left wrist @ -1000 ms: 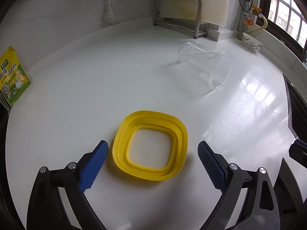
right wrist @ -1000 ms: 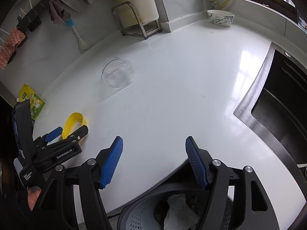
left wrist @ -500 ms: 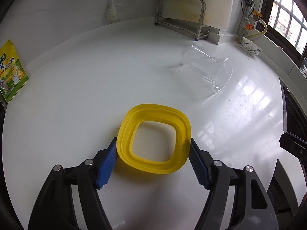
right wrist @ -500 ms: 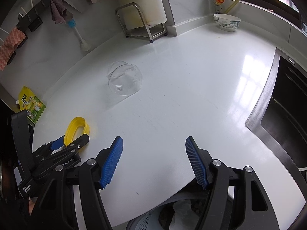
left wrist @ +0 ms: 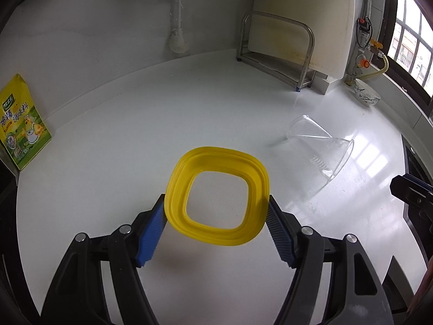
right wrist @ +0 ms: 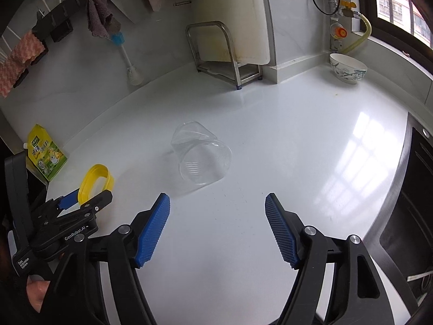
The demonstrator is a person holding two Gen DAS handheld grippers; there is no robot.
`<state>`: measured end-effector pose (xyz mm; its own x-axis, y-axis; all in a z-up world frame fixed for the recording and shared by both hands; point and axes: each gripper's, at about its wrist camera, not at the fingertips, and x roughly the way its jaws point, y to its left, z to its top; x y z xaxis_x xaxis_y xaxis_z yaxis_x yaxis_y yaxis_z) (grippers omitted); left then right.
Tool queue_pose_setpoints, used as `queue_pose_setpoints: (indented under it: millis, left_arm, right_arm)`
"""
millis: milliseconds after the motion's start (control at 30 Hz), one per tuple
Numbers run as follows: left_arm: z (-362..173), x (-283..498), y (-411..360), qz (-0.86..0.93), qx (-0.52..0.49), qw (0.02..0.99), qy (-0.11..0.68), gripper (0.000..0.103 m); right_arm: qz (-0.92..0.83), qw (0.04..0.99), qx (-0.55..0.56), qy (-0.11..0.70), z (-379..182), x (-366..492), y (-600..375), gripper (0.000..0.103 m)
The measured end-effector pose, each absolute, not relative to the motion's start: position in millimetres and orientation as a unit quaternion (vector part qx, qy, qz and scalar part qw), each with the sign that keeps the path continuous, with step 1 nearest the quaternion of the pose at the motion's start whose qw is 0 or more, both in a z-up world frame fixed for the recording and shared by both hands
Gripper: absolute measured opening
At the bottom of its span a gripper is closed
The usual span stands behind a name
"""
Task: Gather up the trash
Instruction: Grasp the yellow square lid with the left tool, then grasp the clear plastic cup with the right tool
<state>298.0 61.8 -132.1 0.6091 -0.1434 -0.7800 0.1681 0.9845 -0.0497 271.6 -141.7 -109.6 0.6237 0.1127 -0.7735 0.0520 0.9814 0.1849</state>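
My left gripper (left wrist: 216,230) is shut on a yellow square plastic ring (left wrist: 216,159) and holds it tilted above the white counter (left wrist: 135,135). The ring also shows in the right wrist view (right wrist: 96,180), held by the left gripper (right wrist: 81,203) at the left edge. A clear plastic cup (left wrist: 319,149) lies on its side to the right of the ring. In the right wrist view the cup (right wrist: 201,159) lies ahead, its mouth facing me. My right gripper (right wrist: 217,230) is open and empty, short of the cup.
A yellow seasoning pouch (left wrist: 20,124) leans at the counter's left edge. A steel rack (left wrist: 278,51) with a white cutting board and a bottle brush (left wrist: 177,27) stand at the back wall. A patterned bowl (right wrist: 347,67) sits back right. A dark sink (right wrist: 414,203) lies right.
My left gripper closed on the yellow ring and lifted it off the counter. My right gripper moved forward over the counter toward the cup; the trash bin dropped out of view.
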Motion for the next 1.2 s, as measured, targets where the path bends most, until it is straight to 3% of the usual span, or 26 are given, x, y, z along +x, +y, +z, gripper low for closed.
queue_pose_setpoints:
  millis: [200, 433, 1000, 1133, 1200]
  left_arm:
    - [-127.2, 312.8, 76.5, -0.088, 0.008, 0.897, 0.433, 0.069]
    - [-123.6, 325.1, 98.3, -0.085, -0.002, 0.9, 0.426, 0.069]
    - [-129.5, 338.2, 136.4, -0.067, -0.026, 0.902, 0.426, 0.069]
    - [-130.4, 339.0, 138.8, -0.067, -0.027, 0.902, 0.425, 0.069]
    - [-130.4, 338.9, 139.0, -0.067, -0.027, 0.902, 0.425, 0.069]
  right_arm:
    - [0.046, 0.882, 0.058, 0.466, -98.4, 329.6, -123.1, 0.076]
    - [0.069, 0.837, 0.013, 0.543, -123.9, 386.4, -101.0, 0.077]
    - [0.049, 0.769, -0.038, 0.637, -177.5, 440.8, -83.1, 0.076]
    - [0.045, 0.769, -0.043, 0.637, -182.4, 441.0, -80.5, 0.076]
    - [0.047, 0.77, -0.048, 0.634, -182.4, 440.5, -78.2, 0.068]
